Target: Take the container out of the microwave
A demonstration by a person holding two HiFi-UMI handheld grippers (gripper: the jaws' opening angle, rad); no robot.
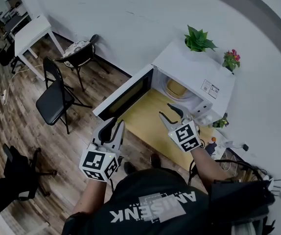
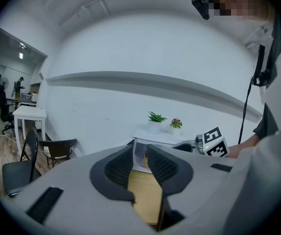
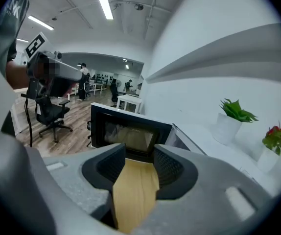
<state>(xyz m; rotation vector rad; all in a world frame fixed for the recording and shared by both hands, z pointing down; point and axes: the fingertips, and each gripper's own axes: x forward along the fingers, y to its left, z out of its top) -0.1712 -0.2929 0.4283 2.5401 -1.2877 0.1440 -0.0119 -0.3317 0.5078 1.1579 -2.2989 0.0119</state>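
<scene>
The white microwave [image 1: 194, 67] stands on a yellow wooden table [image 1: 143, 114] with its dark door [image 1: 126, 96] swung wide open to the left. Inside it sits a pale yellow container [image 1: 177, 88]. My right gripper [image 1: 172, 114] hovers over the table just in front of the open cavity, jaws open and empty; in the right gripper view [image 3: 139, 168] it looks at the door [image 3: 126, 133]. My left gripper [image 1: 114, 126] hangs open and empty by the table's front edge below the door; in the left gripper view [image 2: 140, 168] the microwave [image 2: 152, 141] shows ahead.
Two potted plants [image 1: 198, 39] [image 1: 231, 59] stand on top of the microwave. A black folding chair [image 1: 57, 94], a second chair [image 1: 79, 53] and a white table [image 1: 30, 31] are on the wooden floor to the left. Cables [image 1: 238, 165] lie at the table's right end.
</scene>
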